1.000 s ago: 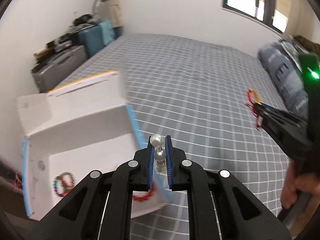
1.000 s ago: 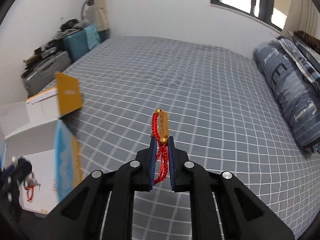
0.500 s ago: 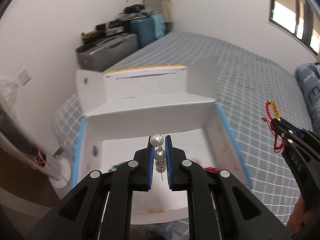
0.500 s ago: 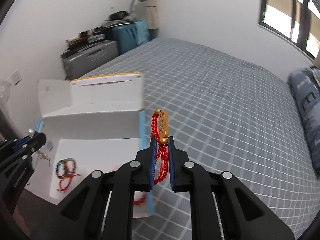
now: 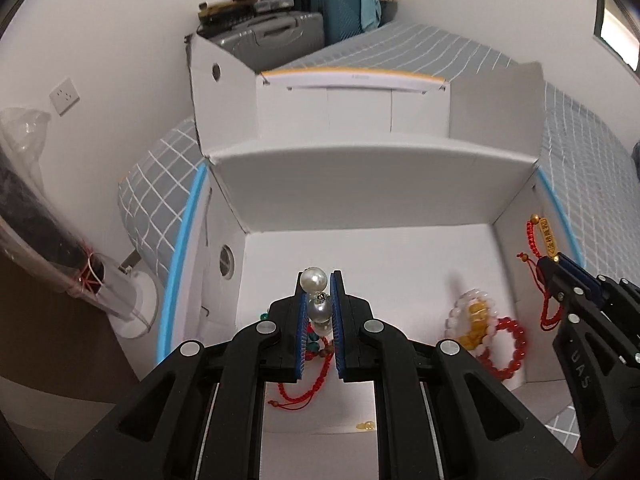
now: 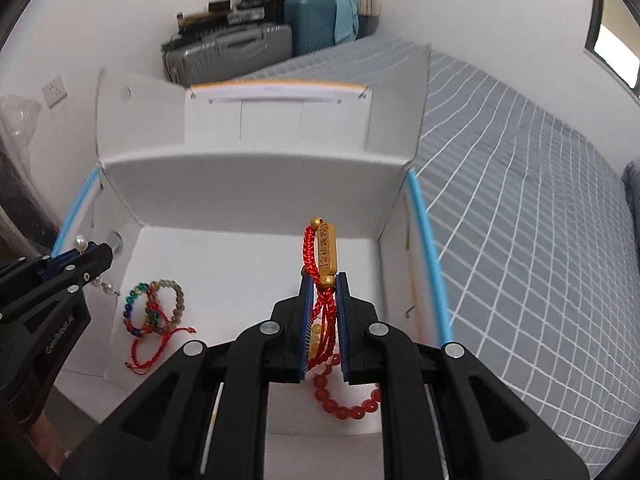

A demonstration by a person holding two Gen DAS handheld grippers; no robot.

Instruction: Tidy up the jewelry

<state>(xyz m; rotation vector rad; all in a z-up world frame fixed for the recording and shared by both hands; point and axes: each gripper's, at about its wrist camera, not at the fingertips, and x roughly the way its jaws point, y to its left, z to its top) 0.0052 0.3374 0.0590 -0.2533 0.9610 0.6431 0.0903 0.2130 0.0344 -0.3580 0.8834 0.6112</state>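
Note:
An open white cardboard box [image 5: 360, 168] [image 6: 256, 176] with blue edge strips sits on the bed. My left gripper [image 5: 319, 280] is shut on a pearl earring [image 5: 314, 280] over the box's left half; it shows in the right wrist view too [image 6: 82, 246]. My right gripper [image 6: 323, 280] is shut on a red cord bracelet with a gold bar [image 6: 327, 252], above the box's right side [image 5: 544, 236]. On the box floor lie a multicoloured bead bracelet [image 6: 154, 306], a red bead bracelet [image 5: 506, 346] [image 6: 348, 400] and a white-and-yellow bead bracelet [image 5: 472, 320].
The bed with its grey checked cover [image 6: 520, 200] stretches right of the box. Suitcases [image 5: 276, 32] and clutter stand against the far wall. A lamp base with a plastic-wrapped object [image 5: 52, 240] is left of the bed. A wall socket [image 5: 64, 96] is on the left wall.
Both grippers swung left from over the bed to above the open box and dipped towards it. Each kept its hold. The box interior and the bracelets in it came into full view.

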